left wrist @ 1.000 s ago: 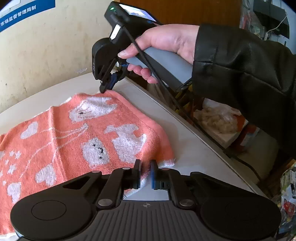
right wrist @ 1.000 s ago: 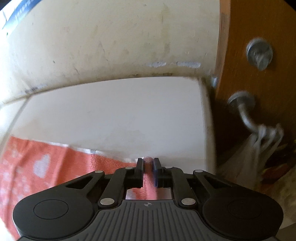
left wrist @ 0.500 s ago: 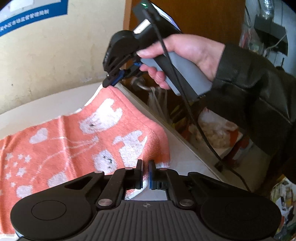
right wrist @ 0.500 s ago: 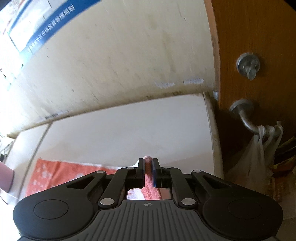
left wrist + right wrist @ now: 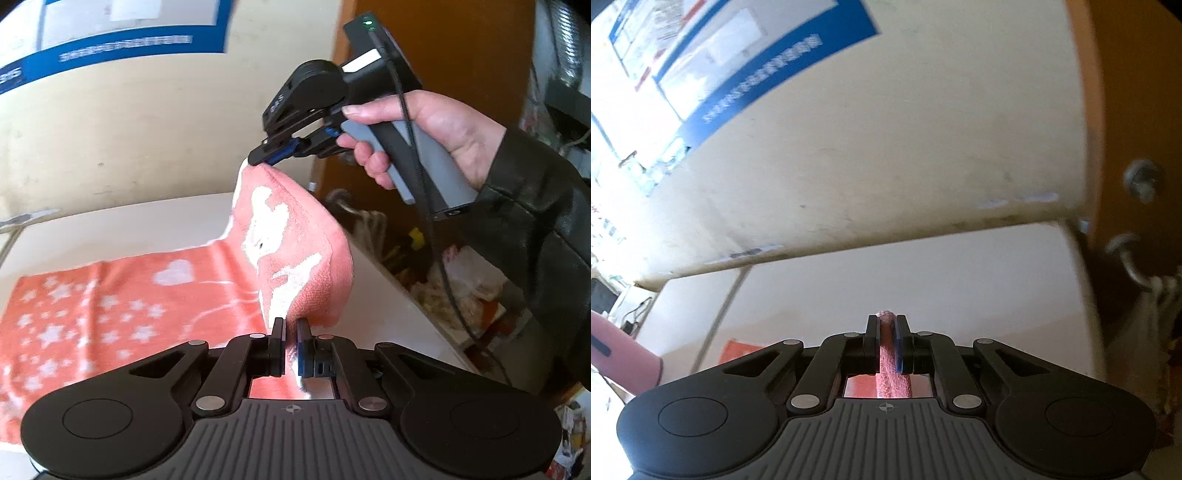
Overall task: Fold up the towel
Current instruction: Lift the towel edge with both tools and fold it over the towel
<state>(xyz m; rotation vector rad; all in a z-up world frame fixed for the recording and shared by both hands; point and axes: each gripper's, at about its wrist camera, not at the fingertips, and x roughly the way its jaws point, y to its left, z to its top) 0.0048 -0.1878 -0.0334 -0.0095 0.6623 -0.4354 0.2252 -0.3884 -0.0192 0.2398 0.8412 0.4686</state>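
Note:
An orange towel (image 5: 110, 295) with white stars, hearts and animal shapes lies on a white table (image 5: 110, 225). Its right end is lifted off the table. My left gripper (image 5: 291, 332) is shut on the near right corner of the towel. My right gripper (image 5: 258, 157), held by a hand, is shut on the far right corner and holds it high above the table. In the right wrist view the towel edge (image 5: 888, 354) shows pinched between the right gripper's (image 5: 886, 325) jaws, with a bit of flat towel (image 5: 738, 350) below.
A cream wall with a blue-edged poster (image 5: 110, 40) stands behind the table. A brown door (image 5: 1137, 110) with a metal handle (image 5: 1126, 254) and hanging plastic bags is at the right. Clutter lies beyond the table's right edge (image 5: 406, 295).
Both grippers have risen with the towel's right corners. The right end of the towel has come off the table and now hangs between them.

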